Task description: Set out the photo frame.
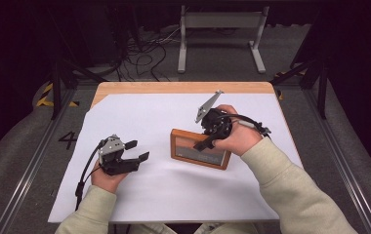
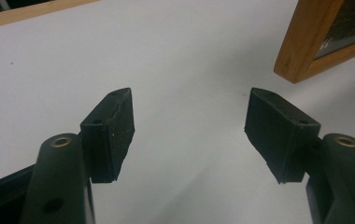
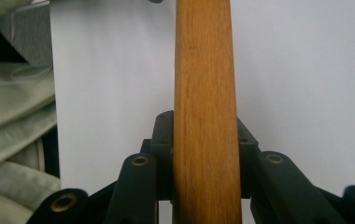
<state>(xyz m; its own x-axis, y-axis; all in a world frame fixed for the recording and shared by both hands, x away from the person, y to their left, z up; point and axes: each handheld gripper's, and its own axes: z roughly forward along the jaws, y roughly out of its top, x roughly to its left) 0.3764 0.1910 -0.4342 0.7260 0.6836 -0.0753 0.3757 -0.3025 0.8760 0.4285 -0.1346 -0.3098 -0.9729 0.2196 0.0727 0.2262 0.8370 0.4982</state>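
Observation:
A wooden picture frame (image 1: 200, 148) with a dark panel sits on the white sheet (image 1: 149, 195) at mid-table, its far edge seemingly raised. My right gripper (image 1: 208, 141) comes in from the right and is shut on that edge. In the right gripper view the wooden frame edge (image 3: 206, 93) runs straight up between the jaws, and both pads (image 3: 164, 140) press its sides. My left gripper (image 1: 139, 151) rests low at the left, pointing toward the frame, open with bare sheet between its fingertips (image 2: 189, 126). One frame corner (image 2: 306, 42) shows at the upper right of the left gripper view.
The sheet covers most of a wooden table (image 1: 174, 87), whose far edge is bare. Behind the table on the floor stand a grey metal stand (image 1: 220, 22) and loose cables (image 1: 144, 53). Dark rails run along both sides.

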